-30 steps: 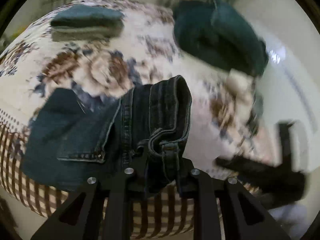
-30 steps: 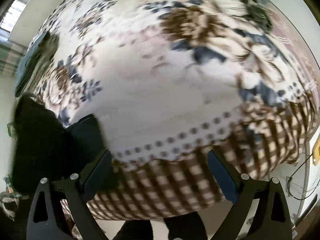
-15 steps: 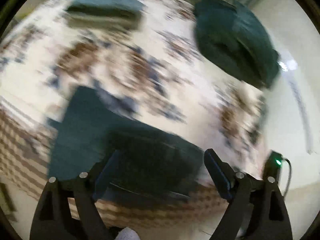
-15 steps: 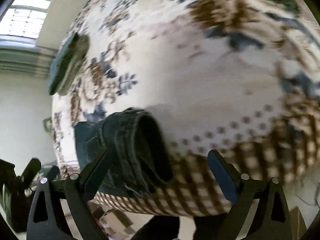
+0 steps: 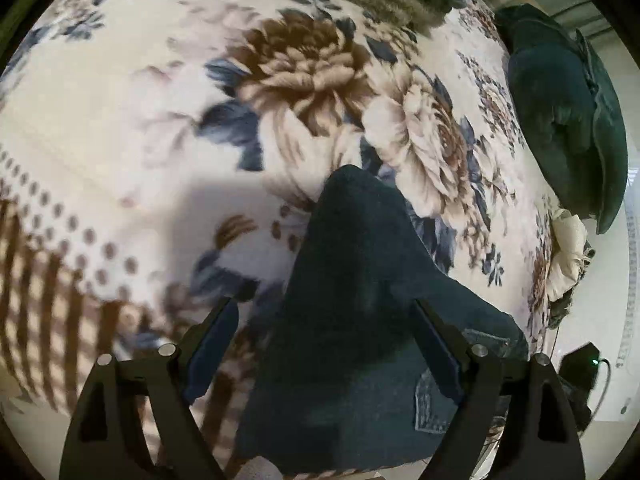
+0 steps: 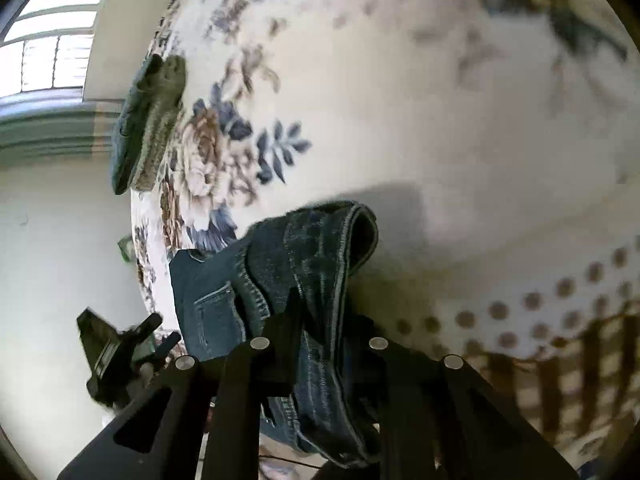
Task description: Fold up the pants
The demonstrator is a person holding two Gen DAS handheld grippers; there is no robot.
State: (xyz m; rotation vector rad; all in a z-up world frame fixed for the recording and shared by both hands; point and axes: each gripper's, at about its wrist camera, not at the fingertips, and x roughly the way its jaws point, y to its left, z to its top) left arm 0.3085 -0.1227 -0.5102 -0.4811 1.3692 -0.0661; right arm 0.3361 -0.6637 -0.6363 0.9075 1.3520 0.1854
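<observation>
The left gripper point(image 5: 324, 322), clamped on the jeans point(image 6: 296, 276) a second ago, now gapes wide over them. The right gripper point(image 6: 320, 320), then spread, now pinches their waistband at 6 o'clock on the blanket point(image 6: 440, 120).

The left black plastic hand-held gripper point(image 5: 324, 334) has two angular matte fingers with triangular cut-outs, each carrying two round silver screws, and dark blue pads point(image 5: 212, 350) on their inner faces. The right black hand-held gripper point(image 6: 320, 320) shows the same matte frame and four silver screws.
</observation>
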